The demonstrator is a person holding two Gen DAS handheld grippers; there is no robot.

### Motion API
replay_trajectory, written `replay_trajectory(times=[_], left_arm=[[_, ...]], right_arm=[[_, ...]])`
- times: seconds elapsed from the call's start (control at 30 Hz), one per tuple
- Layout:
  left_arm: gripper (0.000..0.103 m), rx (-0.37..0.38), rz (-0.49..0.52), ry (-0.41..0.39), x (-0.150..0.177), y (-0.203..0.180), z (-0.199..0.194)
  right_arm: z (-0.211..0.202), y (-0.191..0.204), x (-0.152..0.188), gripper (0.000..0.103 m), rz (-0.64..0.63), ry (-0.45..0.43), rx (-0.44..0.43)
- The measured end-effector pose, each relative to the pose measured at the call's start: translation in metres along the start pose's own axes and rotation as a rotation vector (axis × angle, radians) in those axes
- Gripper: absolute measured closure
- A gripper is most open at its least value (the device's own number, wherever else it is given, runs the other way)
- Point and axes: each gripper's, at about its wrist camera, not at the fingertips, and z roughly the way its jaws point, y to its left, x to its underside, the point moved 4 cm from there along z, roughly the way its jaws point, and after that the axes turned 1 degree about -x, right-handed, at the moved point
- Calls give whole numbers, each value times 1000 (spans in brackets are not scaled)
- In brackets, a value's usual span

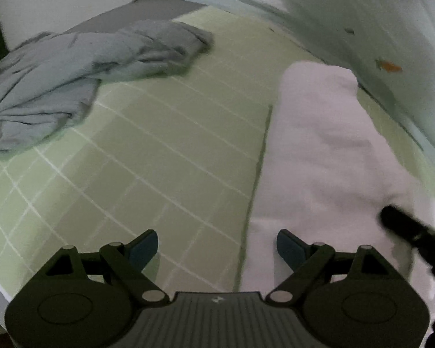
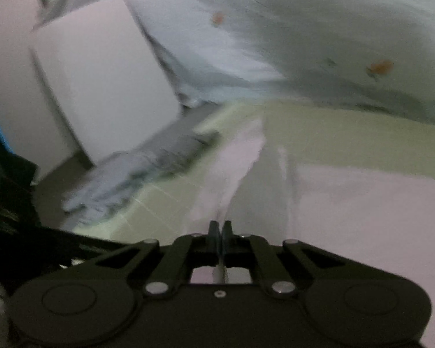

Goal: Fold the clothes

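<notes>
A white garment [image 1: 319, 150] lies in a long folded strip on the right side of the green grid mat [image 1: 171, 150]. My left gripper [image 1: 217, 246] is open and empty, low over the mat beside the garment's left edge. My right gripper [image 2: 219, 227] is shut on a raised fold of the white garment [image 2: 348, 203]; its black body [image 1: 414, 235] shows at the right edge of the left wrist view. A crumpled grey garment [image 1: 81, 69] lies at the mat's far left, also visible in the right wrist view [image 2: 136, 171].
A pale painted wall [image 1: 362, 23] with orange marks runs along the mat's far and right side. A white box or panel [image 2: 101, 78] stands at the far left on the grey table surface [image 1: 148, 8].
</notes>
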Motion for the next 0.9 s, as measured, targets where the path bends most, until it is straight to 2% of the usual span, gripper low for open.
replay_trajectory(times=[0.1,0.13,0.2,0.27,0.4,0.43,0.5,0.57,0.63,0.7,0.73,0.77,0.8,0.83,0.87,0.9], left_arm=[[14,-13,40,55,13,-12,11],[14,-25,52,70,18,-15,14],[14,-44,81,71,25,-19,16],[14,-51,97,65,28,-21,16],[14,-52,87,65,31,-18,17],[13,-55,88,64,33,-19,16],[13,-59,89,63,34,-19,16],[12,-61,90,65,34,-19,17],[9,-60,89,66,34,-19,18],[6,-58,86,69,33,-18,21],[6,-58,85,70,33,-18,22],[5,-61,86,71,32,-18,23],[5,-65,87,72,32,-18,24],[5,-69,88,73,32,-18,25],[5,-70,88,74,32,-18,25],[5,-70,86,77,32,-18,25]], right_arm=[[11,-24,26,99,95,82,99],[13,-28,32,96,108,94,122],[11,-33,36,87,131,84,136],[9,-38,35,57,170,53,133],[19,-42,29,49,230,30,93],[24,-41,27,44,219,28,92],[34,-38,23,39,160,28,104],[44,-34,18,25,107,30,95],[54,-30,13,20,58,36,81],[62,-25,11,24,-3,41,66],[64,-22,10,34,-27,41,60],[66,-20,10,50,-49,42,59],[67,-19,10,58,-57,47,50],[68,-20,9,79,-34,59,20],[69,-21,9,91,3,72,-21],[70,-21,9,91,20,75,-37]])
